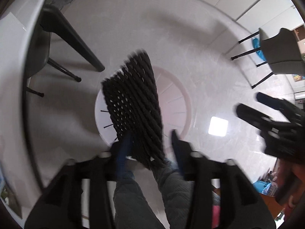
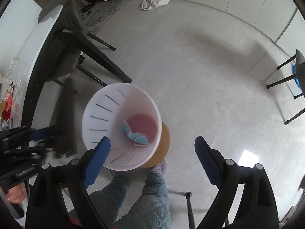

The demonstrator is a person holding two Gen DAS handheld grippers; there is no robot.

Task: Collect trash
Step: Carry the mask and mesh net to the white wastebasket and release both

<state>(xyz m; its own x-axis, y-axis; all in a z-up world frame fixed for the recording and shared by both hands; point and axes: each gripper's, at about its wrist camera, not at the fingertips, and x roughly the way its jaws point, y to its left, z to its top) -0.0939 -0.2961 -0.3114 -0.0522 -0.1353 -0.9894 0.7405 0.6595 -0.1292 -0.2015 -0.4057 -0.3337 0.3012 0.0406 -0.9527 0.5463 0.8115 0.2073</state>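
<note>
Black woven mat (image 1: 133, 103) hangs between left gripper's (image 1: 152, 143) fingers.

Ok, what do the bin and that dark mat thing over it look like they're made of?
Bin: looks like thin white plastic, smooth and slightly see-through, with moulded slits in the wall; light glows through near its pinkish bottom.
Dark mat: seems to be woven from thick twisted black cord, matte, with open gaps between the strands. Blur makes fibre or rubber hard to tell.

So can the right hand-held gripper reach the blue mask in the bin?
Probably yes: the right hand-held gripper is open just above the white bin, and nothing covers the blue mask.
</note>
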